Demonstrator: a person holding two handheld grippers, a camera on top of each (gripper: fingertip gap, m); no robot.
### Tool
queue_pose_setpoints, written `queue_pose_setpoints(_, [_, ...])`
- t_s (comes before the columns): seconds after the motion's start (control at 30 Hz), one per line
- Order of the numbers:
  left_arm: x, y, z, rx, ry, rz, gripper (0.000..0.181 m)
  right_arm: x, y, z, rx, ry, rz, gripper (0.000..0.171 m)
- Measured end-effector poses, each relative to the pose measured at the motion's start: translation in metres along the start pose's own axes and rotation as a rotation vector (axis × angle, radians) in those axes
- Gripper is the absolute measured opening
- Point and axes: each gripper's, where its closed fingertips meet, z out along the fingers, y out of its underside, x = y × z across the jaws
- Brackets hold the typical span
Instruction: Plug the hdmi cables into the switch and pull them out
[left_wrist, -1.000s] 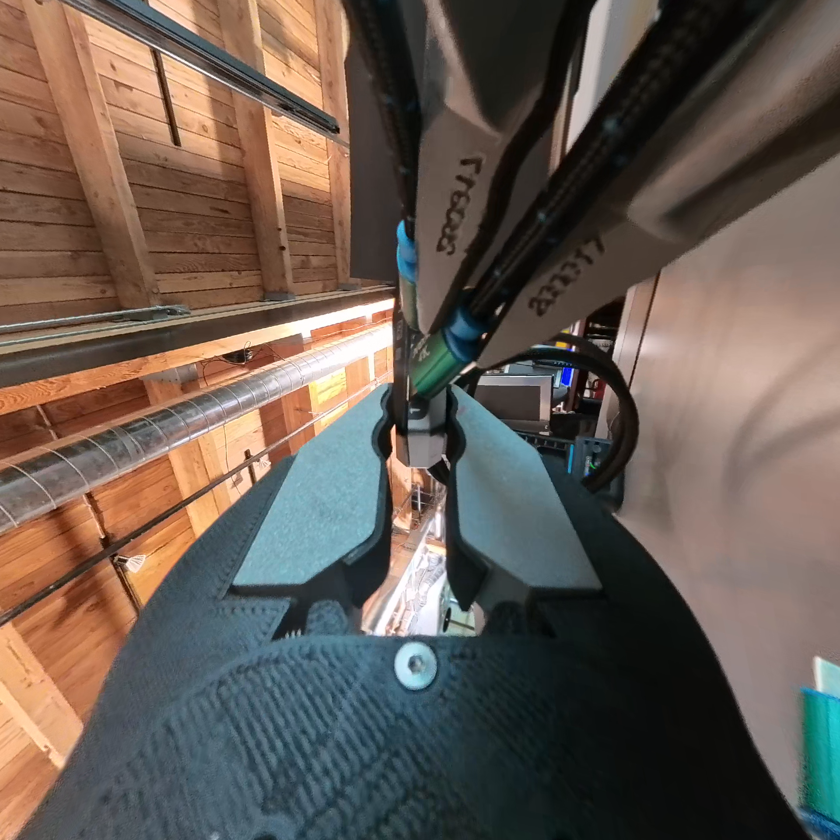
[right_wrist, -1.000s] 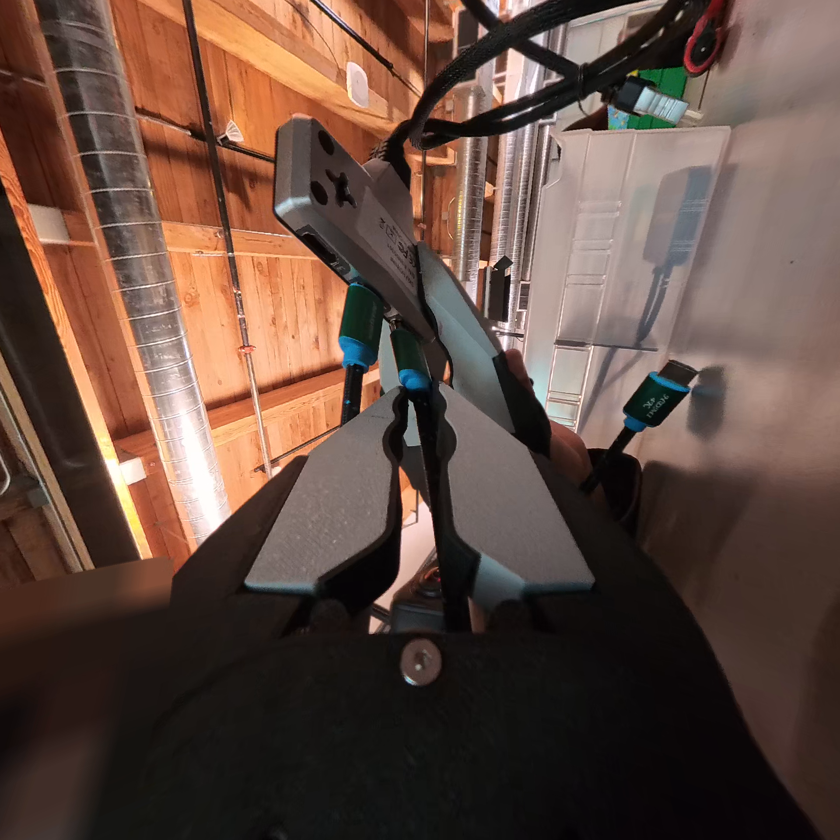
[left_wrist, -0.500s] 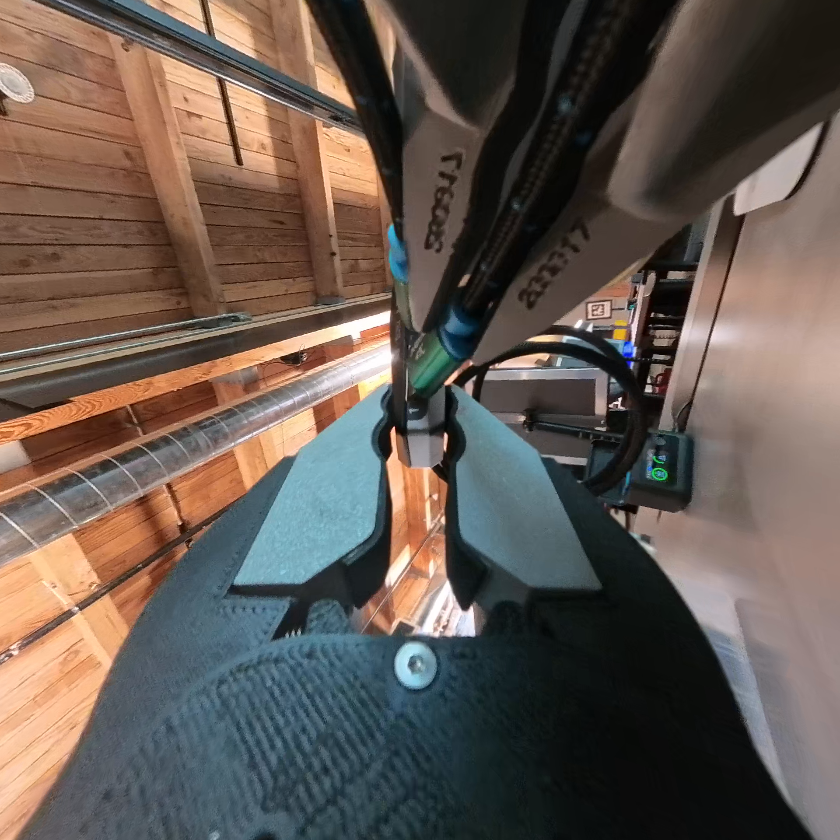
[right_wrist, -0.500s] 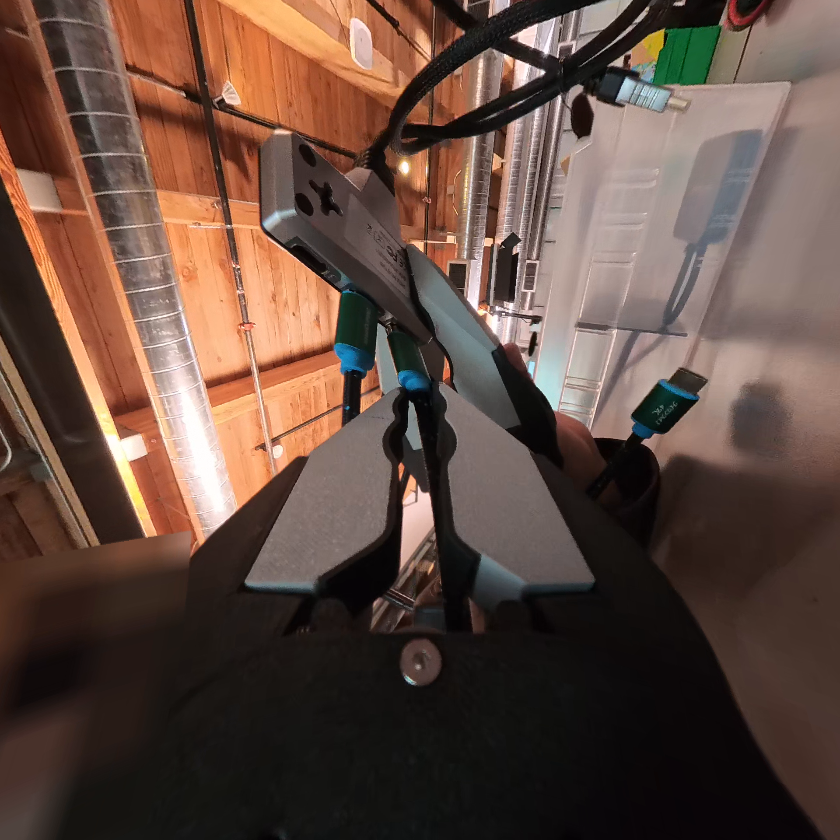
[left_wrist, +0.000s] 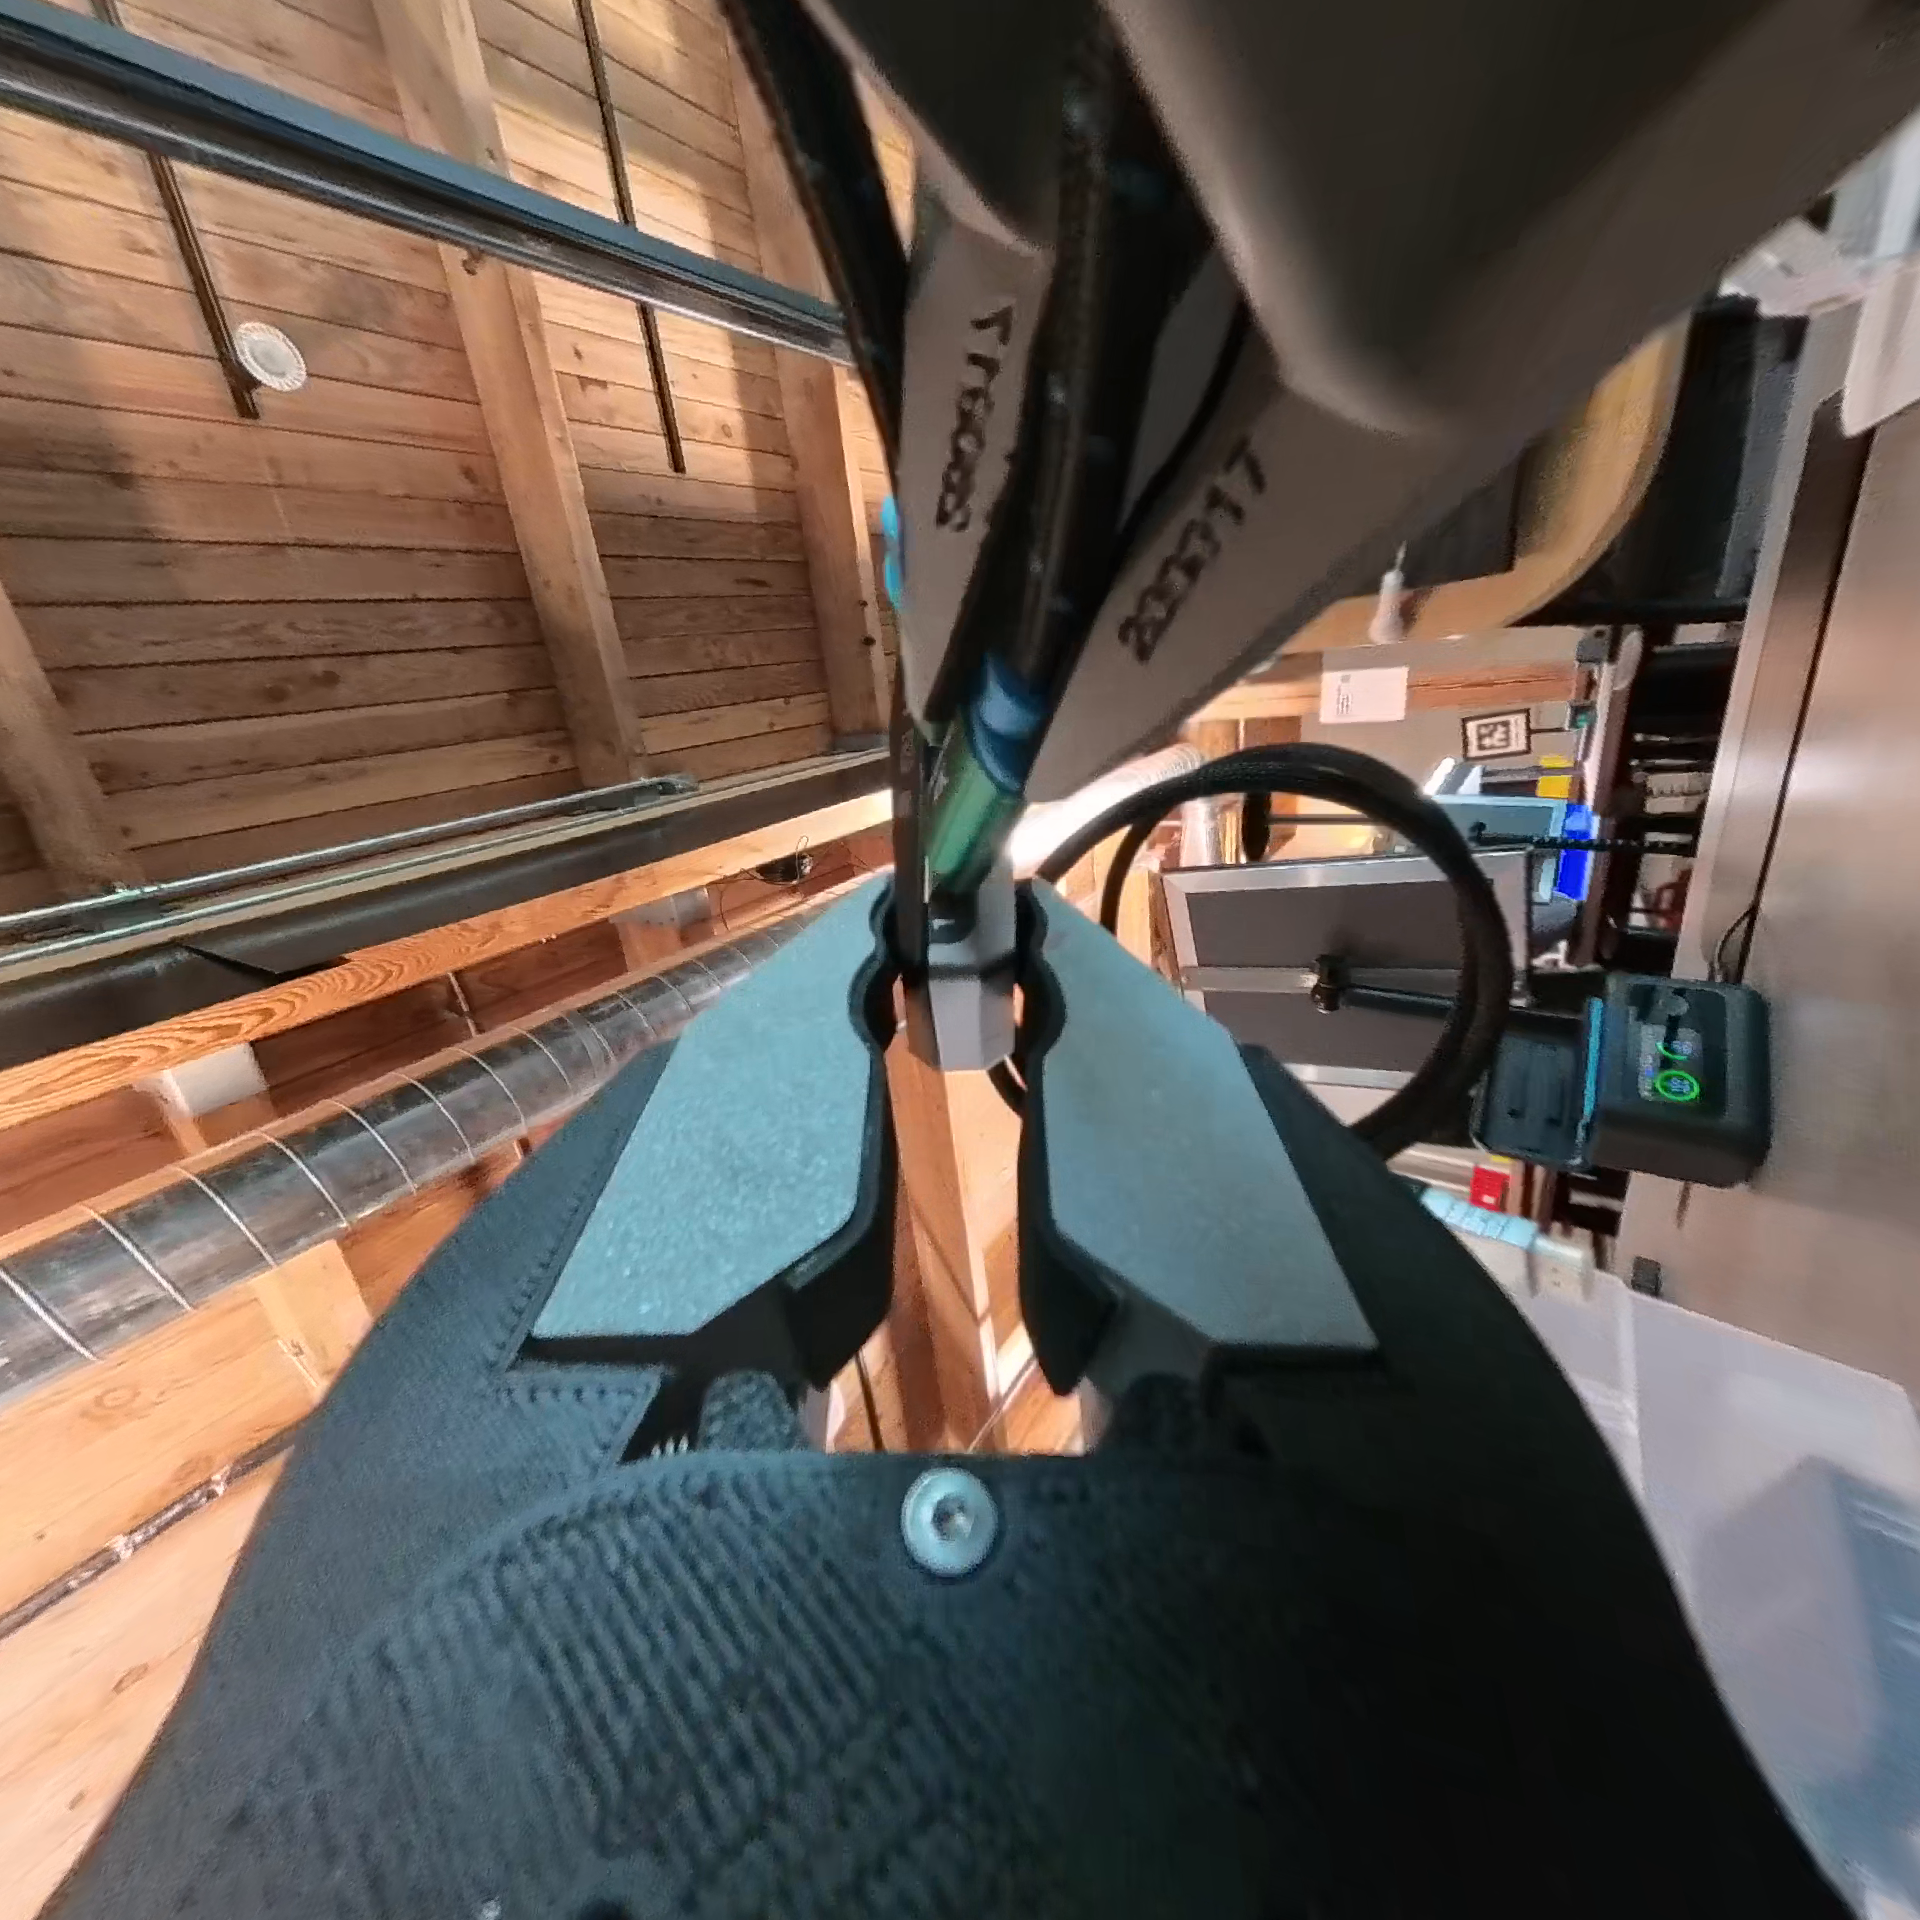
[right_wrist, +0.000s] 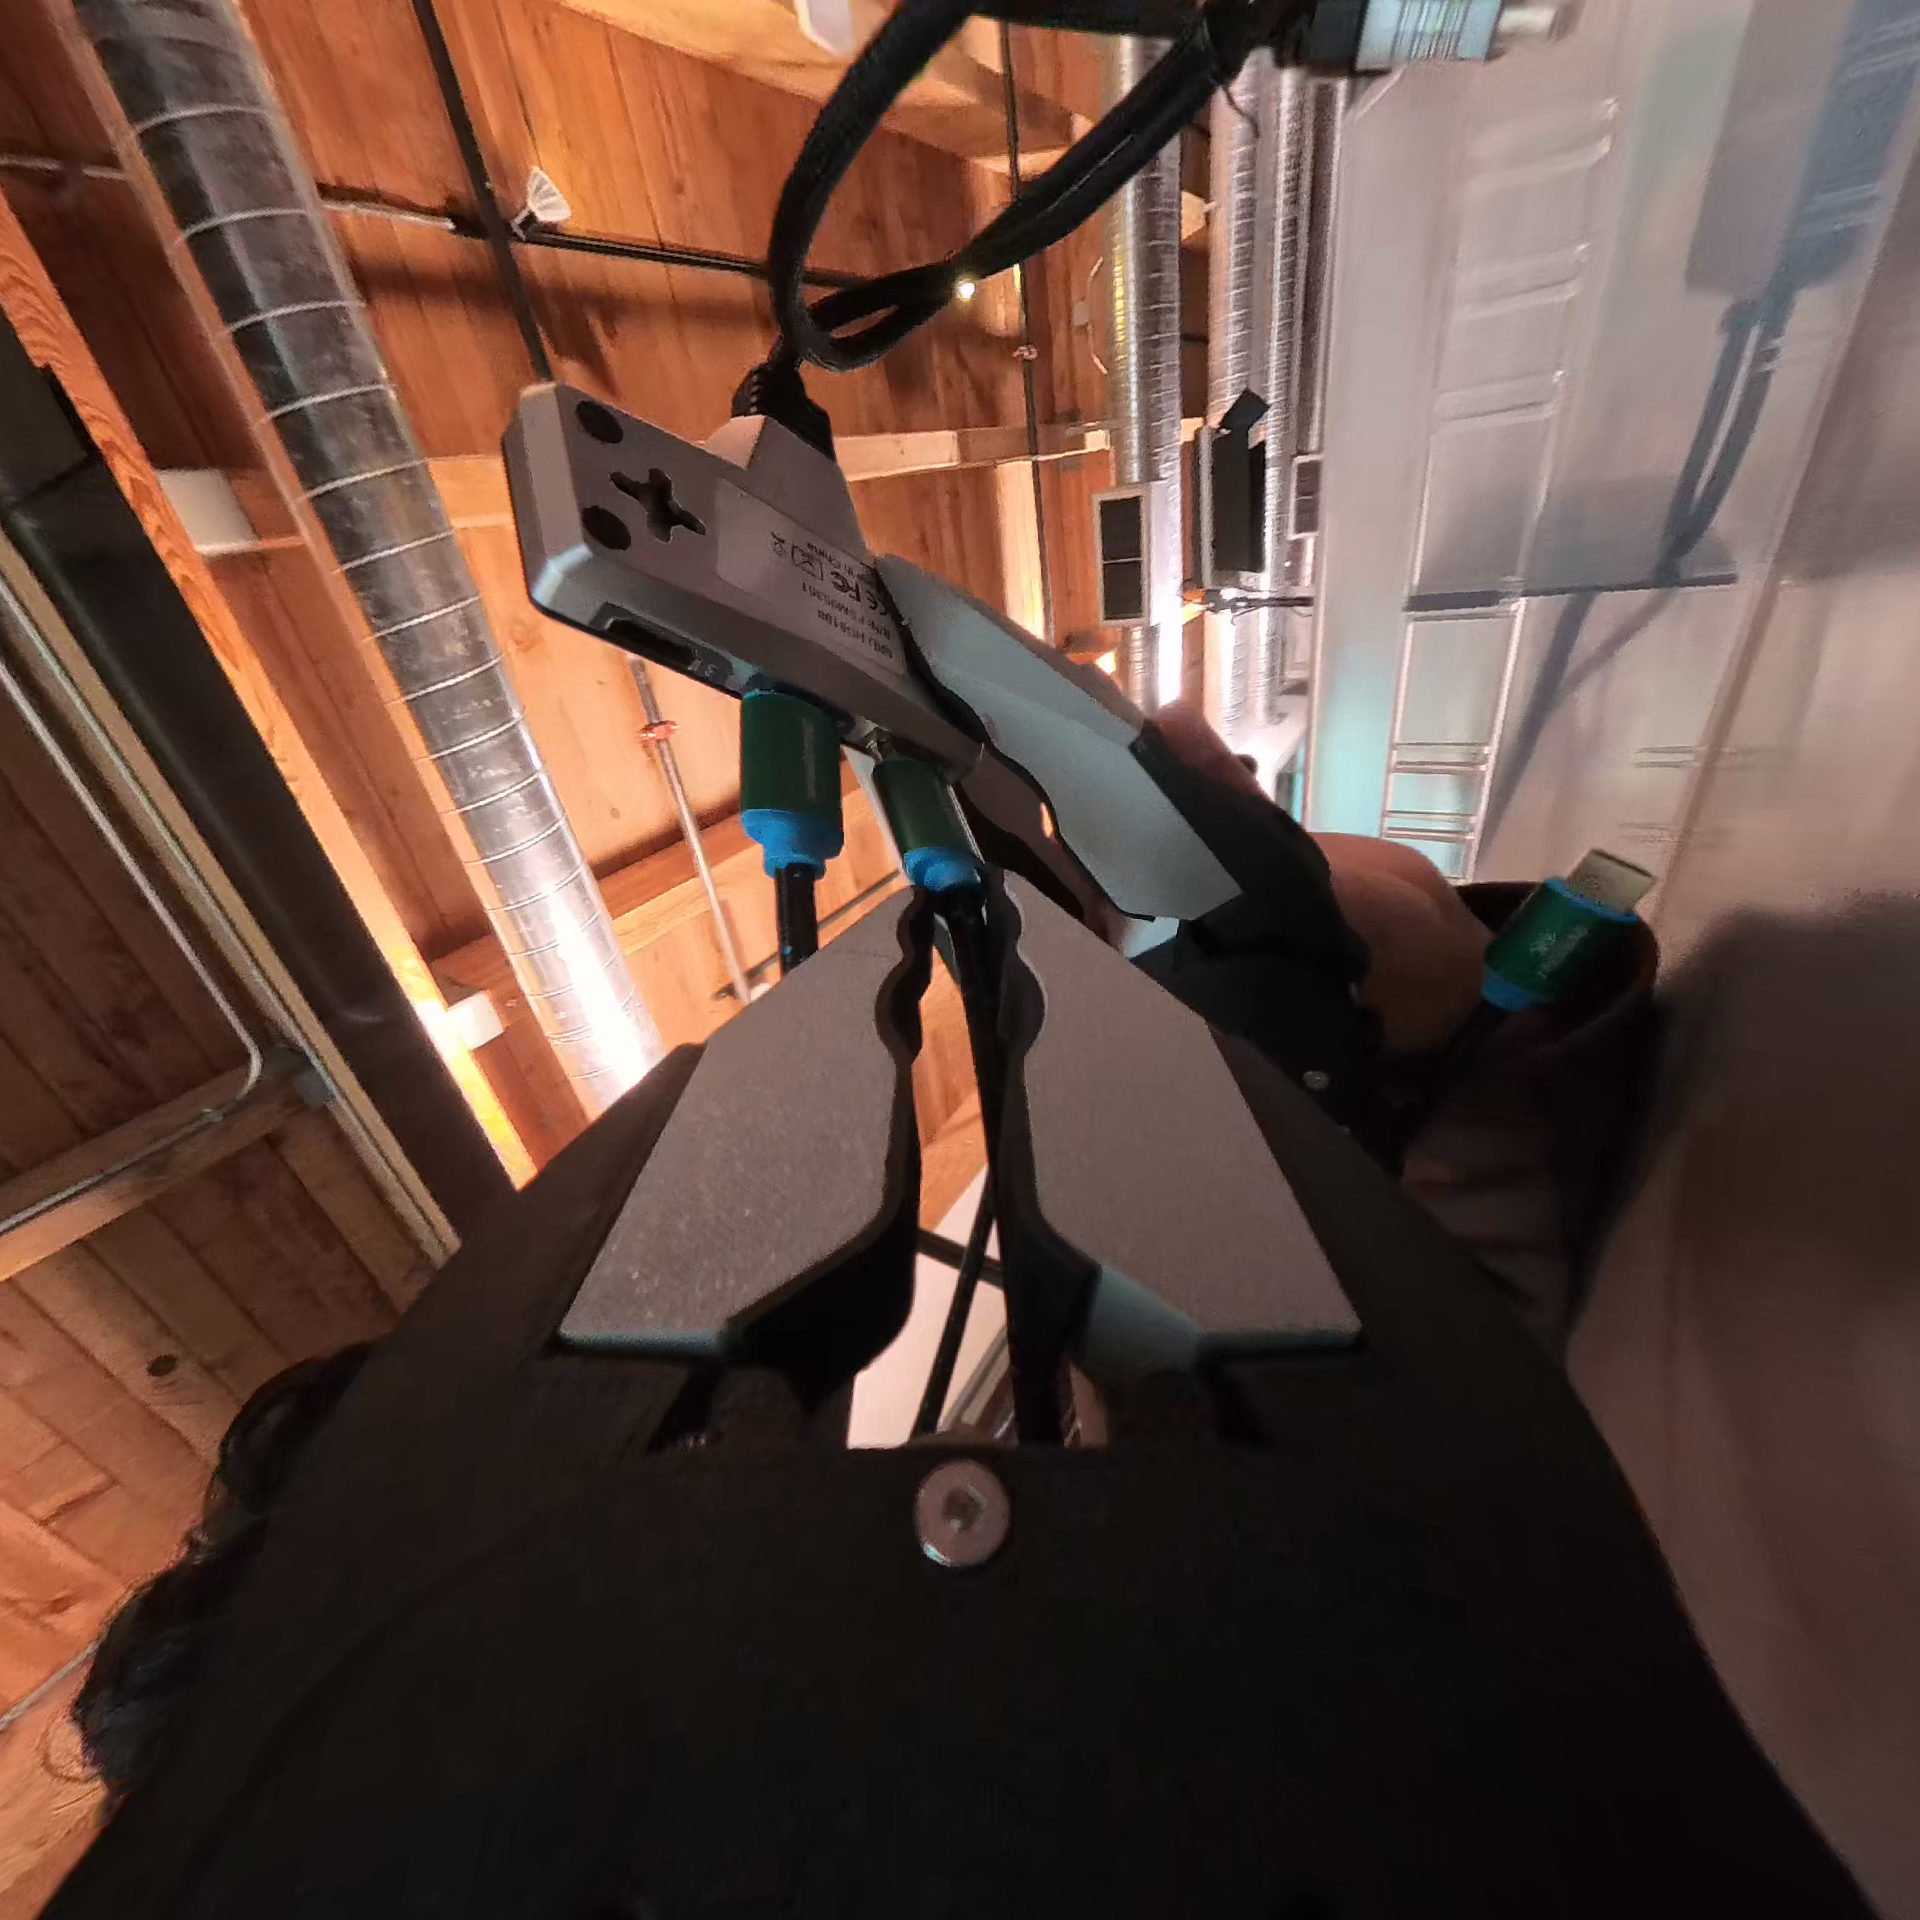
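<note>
My left gripper (left_wrist: 961, 987) is shut on one end of the grey HDMI switch (left_wrist: 966, 1023), held up in the air. In the right wrist view the switch (right_wrist: 707, 561) shows its underside, with the left gripper's pale fingers (right_wrist: 1049, 748) clamped on it. My right gripper (right_wrist: 961, 956) is shut on a black cable just below its green plug (right_wrist: 920, 821), which sits at the switch's port edge. A second green plug (right_wrist: 790, 779) is in the port beside it. A third green plug (right_wrist: 1558, 945) hangs loose at the right.
A black braided cable (right_wrist: 831, 208) runs up from the switch's far end and loops (left_wrist: 1299, 935) in the left wrist view. A black device with a green lit display (left_wrist: 1662, 1081) sits at the right. A person's hand (right_wrist: 1392, 935) holds the left gripper. A clear plastic bin (right_wrist: 1507, 520) is behind.
Both views have swung, so the background has shifted and the loose plug has drifted right. Both grips on the switch and the cable are unchanged.
</note>
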Motion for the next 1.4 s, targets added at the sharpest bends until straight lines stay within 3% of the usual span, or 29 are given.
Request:
queue_pose_setpoints(0.4, [-0.001,-0.002,-0.002,-0.023,0.03,-0.054,0.017,-0.006,0.002,-0.003,0.006,0.075,0.06,0.006])
queue_pose_setpoints(0.67, [0.01,-0.007,-0.006,0.001,0.099,-0.086,0.017,-0.002,0.002,-0.008,0.103,0.147,0.074,0.006])
queue_pose_setpoints(0.83, [0.008,-0.012,-0.009,0.005,0.123,-0.098,0.016,0.001,0.006,-0.009,0.205,-0.001,0.117,0.006])
queue_pose_setpoints(1.0, [0.015,-0.005,-0.009,-0.008,0.16,-0.116,0.016,0.005,0.003,-0.004,0.218,-0.012,0.085,0.006])
queue_pose_setpoints(1.17, [0.025,-0.009,-0.008,0.011,0.222,-0.178,0.017,0.007,-0.007,-0.012,0.153,0.126,-0.187,0.01])
queue_pose_setpoints(1.3, [0.026,-0.005,-0.006,0.003,0.232,-0.211,0.017,0.013,-0.009,-0.018,0.152,0.235,-0.375,0.03])
queue_pose_setpoints(1.4, [0.022,-0.003,-0.006,-0.007,0.219,-0.213,0.018,0.018,-0.007,-0.02,0.14,0.258,-0.421,0.011])
